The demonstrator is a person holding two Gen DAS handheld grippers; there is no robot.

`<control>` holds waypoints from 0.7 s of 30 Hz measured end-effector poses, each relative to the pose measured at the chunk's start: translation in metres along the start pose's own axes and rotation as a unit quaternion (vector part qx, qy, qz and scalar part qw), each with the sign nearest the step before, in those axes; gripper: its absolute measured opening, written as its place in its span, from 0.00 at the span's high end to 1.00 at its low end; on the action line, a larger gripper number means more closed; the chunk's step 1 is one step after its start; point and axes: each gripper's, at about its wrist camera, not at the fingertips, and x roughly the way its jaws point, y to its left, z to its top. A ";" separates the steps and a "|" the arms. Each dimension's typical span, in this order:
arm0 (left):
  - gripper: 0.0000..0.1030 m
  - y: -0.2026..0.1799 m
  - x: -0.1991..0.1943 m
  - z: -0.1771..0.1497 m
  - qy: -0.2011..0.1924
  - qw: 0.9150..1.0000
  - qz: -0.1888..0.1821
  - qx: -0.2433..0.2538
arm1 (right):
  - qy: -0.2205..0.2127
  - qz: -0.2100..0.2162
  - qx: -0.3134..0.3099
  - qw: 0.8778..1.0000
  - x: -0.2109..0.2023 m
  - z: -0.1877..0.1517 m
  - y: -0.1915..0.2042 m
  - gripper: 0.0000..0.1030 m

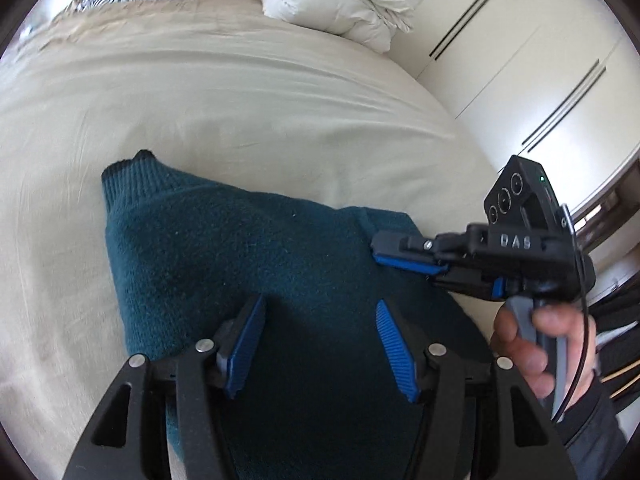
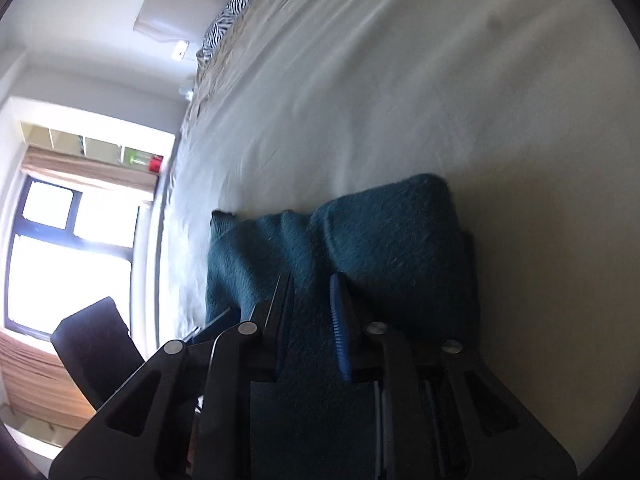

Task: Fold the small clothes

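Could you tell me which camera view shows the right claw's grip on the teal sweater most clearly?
The left wrist view: it shows the right claw side-on, shut on the teal sweater edge. The right wrist view only looks along its fingers, with knit bunched between them.

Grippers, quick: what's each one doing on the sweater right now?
Left gripper: open, jaws apart above the teal sweater, gripping nothing.
Right gripper: shut on a fold of the sweater.
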 end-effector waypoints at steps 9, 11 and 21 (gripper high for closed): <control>0.41 -0.024 -0.035 -0.023 -0.011 0.999 0.038 0.035 | -0.022 0.037 -0.012 0.999 -0.052 -0.029 -0.016 0.87; 0.41 -0.026 -0.038 -0.037 -0.007 0.998 0.048 0.039 | -0.015 0.058 -0.033 0.998 -0.059 -0.049 -0.008 0.87; 0.42 -0.031 -0.030 -0.056 -0.009 0.995 0.076 0.065 | -0.017 0.019 -0.022 0.999 -0.065 -0.098 -0.028 0.86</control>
